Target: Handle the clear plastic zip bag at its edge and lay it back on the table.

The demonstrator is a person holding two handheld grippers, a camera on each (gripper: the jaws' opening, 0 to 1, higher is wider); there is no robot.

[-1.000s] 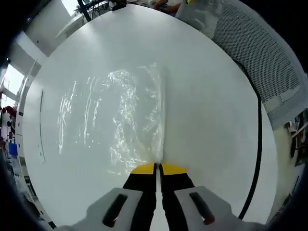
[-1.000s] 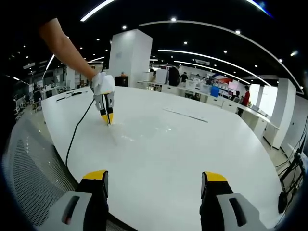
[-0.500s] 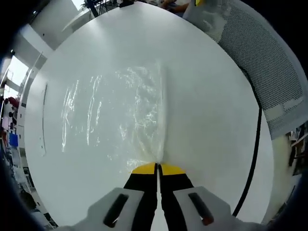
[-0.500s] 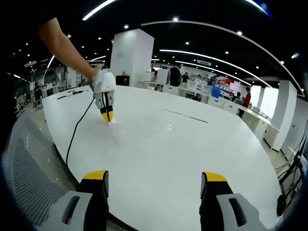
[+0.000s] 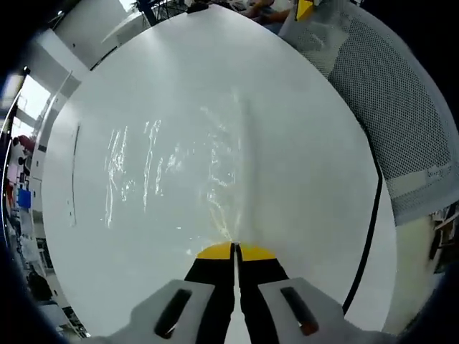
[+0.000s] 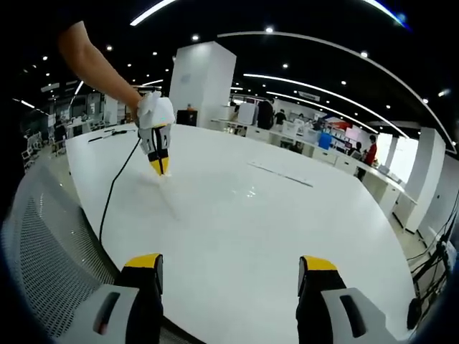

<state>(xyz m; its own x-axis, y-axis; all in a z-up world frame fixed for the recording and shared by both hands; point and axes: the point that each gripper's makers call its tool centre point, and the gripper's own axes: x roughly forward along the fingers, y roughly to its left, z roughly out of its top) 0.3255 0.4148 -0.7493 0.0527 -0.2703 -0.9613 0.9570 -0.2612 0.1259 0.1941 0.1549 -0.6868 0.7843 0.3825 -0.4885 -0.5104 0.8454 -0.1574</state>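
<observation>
Above white table (image 5: pixel 301 179), left gripper (image 5: pixel 234 249) pinching clear zip bag (image 5: pixel 179 172) edge, right gripper (image 6: pixel 229 269) spread wide, empty.

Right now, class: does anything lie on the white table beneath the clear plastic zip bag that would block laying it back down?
Nothing visible does. The left gripper is shut on the clear plastic zip bag at its edge, and the white table under and around it is bare. A black cable runs along the table's edge, off to the side.

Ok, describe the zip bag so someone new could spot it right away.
Find the big white table. At its middle, the left hand-held gripper pinches the clear plastic zip bag by its edge. It is a see-through sheet, marked out from the table by its glinting wrinkles.
</observation>
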